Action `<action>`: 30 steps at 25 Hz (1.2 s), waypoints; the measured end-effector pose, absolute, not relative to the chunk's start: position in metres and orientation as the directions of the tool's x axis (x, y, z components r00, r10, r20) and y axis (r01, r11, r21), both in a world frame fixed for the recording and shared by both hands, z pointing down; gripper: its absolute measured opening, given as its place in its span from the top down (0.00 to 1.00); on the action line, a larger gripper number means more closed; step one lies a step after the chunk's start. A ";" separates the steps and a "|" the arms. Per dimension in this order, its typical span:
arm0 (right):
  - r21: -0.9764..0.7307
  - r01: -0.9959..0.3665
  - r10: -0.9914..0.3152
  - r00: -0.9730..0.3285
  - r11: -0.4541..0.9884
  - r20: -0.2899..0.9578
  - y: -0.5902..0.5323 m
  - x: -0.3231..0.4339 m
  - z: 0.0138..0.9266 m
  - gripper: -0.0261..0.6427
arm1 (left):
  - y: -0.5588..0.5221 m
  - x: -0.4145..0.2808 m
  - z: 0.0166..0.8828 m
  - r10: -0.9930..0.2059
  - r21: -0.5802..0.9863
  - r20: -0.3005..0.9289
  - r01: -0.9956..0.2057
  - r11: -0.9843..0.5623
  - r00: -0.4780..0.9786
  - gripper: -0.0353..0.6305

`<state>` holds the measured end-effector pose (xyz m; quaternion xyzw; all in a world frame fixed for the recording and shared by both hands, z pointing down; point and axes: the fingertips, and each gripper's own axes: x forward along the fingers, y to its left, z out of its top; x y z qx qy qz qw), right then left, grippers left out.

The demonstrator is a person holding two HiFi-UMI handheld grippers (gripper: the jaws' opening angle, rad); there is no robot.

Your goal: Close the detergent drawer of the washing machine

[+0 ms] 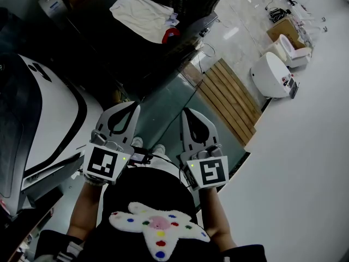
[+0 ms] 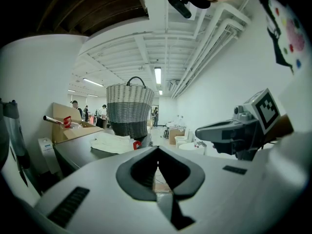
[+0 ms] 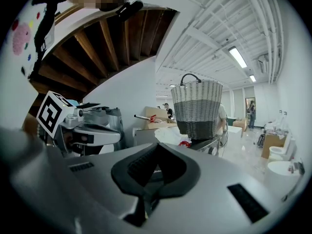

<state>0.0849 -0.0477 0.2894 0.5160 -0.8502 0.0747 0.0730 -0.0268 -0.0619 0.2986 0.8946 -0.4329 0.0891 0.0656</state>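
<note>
Your left gripper [image 1: 130,107] and right gripper [image 1: 188,113] are both pressed together, empty, side by side. The washing machine [image 1: 49,119] lies at nine o'clock from the left one; its drawer isn't clear to see. Turn that way, then push the drawer front squarely with closed tips.

No legible text or labels.

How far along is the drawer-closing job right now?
Nothing looks done that I can confirm: the drawer can't be made out. In hand: nothing; the left tongs and right tongs are shut, empty, held in the air beside the white machine. Left: probably reaching that machine and pushing its drawer in.
</note>
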 end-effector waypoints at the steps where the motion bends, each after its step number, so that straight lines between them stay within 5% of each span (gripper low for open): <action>1: -0.050 -0.887 -0.865 -0.459 0.459 0.203 -0.047 0.084 0.290 0.96 | -0.062 -0.027 0.299 -0.763 0.040 0.217 -0.787 -0.616 0.609 0.93; 30: -0.048 -0.878 -0.854 -0.474 0.476 0.214 -0.039 0.082 0.293 0.95 | -0.059 -0.021 0.299 -0.764 0.035 0.213 -0.786 -0.617 0.609 0.93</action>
